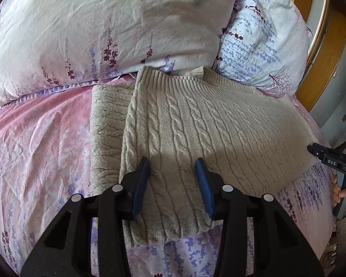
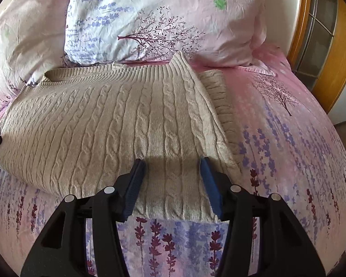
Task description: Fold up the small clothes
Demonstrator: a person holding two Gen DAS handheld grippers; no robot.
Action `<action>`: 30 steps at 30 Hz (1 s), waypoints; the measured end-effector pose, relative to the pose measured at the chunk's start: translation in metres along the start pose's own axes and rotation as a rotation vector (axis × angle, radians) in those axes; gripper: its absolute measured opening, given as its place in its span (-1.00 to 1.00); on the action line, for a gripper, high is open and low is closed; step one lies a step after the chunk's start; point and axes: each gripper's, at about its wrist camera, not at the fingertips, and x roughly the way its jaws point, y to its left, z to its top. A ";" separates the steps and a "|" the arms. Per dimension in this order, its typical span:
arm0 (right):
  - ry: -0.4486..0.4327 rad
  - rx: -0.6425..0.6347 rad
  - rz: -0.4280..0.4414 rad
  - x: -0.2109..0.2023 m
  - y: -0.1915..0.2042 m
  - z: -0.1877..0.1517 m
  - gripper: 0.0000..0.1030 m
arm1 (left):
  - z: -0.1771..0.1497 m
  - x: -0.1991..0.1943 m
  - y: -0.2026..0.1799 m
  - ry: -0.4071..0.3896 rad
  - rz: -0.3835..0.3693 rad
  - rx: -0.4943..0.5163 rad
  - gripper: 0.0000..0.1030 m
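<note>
Left gripper [image 1: 173,161]: jaws spread wide, nothing between the blue pads [image 1: 140,184]; it sits over the near-left corner of the sweater.
Right gripper [image 2: 173,161]: also released, pads apart, nothing pinched; it hangs over the sweater's near hem, toward the garment's right side.
Right gripper, seen from left wrist view: black tip [image 1: 329,158] at the frame's far right, just beside the sweater's right edge; can't tell whether it touches. Green LED lit on its body; a hand [image 1: 343,192] grips the handle below.
Left gripper, seen from right wrist view: only a small black tip at the far left edge, against the sweater's left edge.
Sweater [image 1: 196,127]: beige cable-knit, lying flat on the bed, ribbed collar at the far end by the pillows, hem nearest the cameras.
Fold state: one side panel is folded over; a second knit layer [image 1: 108,124] sticks out from under the top layer along one long edge. Same strip shows on the right in the right wrist view [image 2: 221,106].
Bed sheet [image 2: 288,138]: pink-to-lilac, lavender sprigs and small tree prints, wrinkled.
Pillows: large pale pink one [image 1: 103,30] behind the sweater; a white-and-lilac printed one [image 1: 260,46] beside it, tree motif. Sweater collar touches or nearly touches both.
Headboard [image 2: 329,53]: orange-brown wood, curved, with a glazed panel, at the right edge.
Shadows: both grippers cast dark patches on the knit just ahead of the pads.
</note>
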 end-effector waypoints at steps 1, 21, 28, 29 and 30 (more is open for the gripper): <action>0.001 0.007 0.003 0.000 -0.001 0.001 0.04 | 0.000 0.000 0.000 0.004 0.003 0.001 -0.17; -0.055 0.057 0.071 -0.010 0.014 0.033 0.29 | 0.023 -0.032 0.058 -0.049 -0.048 -0.262 0.33; -0.043 0.011 0.059 0.015 0.042 0.052 0.29 | 0.029 -0.012 0.091 0.012 -0.119 -0.424 0.35; -0.034 0.011 0.050 0.019 0.044 0.052 0.29 | 0.029 -0.010 0.093 0.018 -0.127 -0.433 0.35; -0.024 0.012 0.044 0.023 0.045 0.052 0.29 | 0.029 -0.008 0.094 0.025 -0.134 -0.439 0.35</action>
